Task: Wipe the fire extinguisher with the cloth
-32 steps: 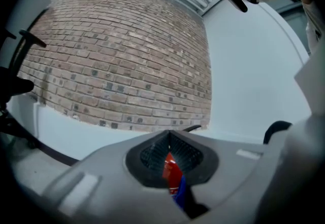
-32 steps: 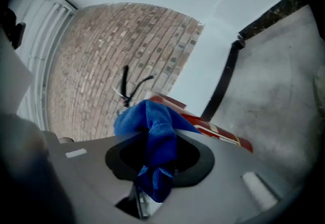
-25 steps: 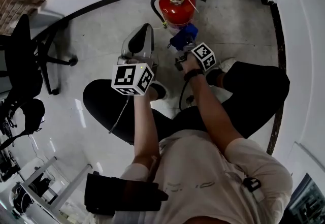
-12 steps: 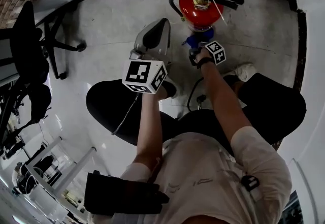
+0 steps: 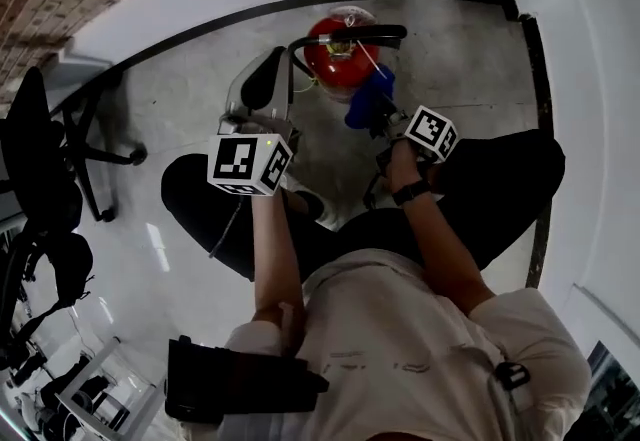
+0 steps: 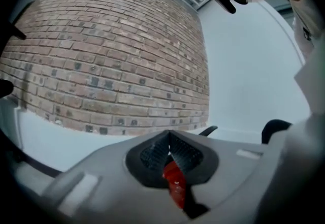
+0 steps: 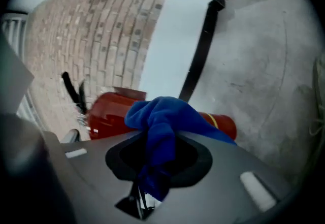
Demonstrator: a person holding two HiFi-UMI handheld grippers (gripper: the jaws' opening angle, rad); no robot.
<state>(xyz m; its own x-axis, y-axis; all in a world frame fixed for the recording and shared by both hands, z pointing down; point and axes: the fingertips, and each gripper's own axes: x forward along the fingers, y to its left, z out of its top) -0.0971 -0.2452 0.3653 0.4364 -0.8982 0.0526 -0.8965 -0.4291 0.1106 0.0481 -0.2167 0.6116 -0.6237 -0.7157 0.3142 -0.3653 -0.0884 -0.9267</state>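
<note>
Even light, heavy fisheye bend

Bright, diffuse light with faint shadows – pale glare streaks lie on the floor [image 5: 157, 241]. Both gripper views darken to black at the rim, and the brick wall [image 6: 101, 60] bows outward. The near foreground is soft – the cloth [image 7: 161, 121] looks blurred

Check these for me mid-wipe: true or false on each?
1. The right hand-held gripper holds a blue cloth. True.
2. The fire extinguisher is green. False: it is red.
3. The cloth lies spread flat on the floor. False: it is bunched and pinched between the right hand-held gripper's jaws, up against the extinguisher.
4. A brick wall rises beyond the extinguisher. True.
5. The left hand-held gripper holds a second cloth. False: its jaw tips meet with no cloth between them.
</note>
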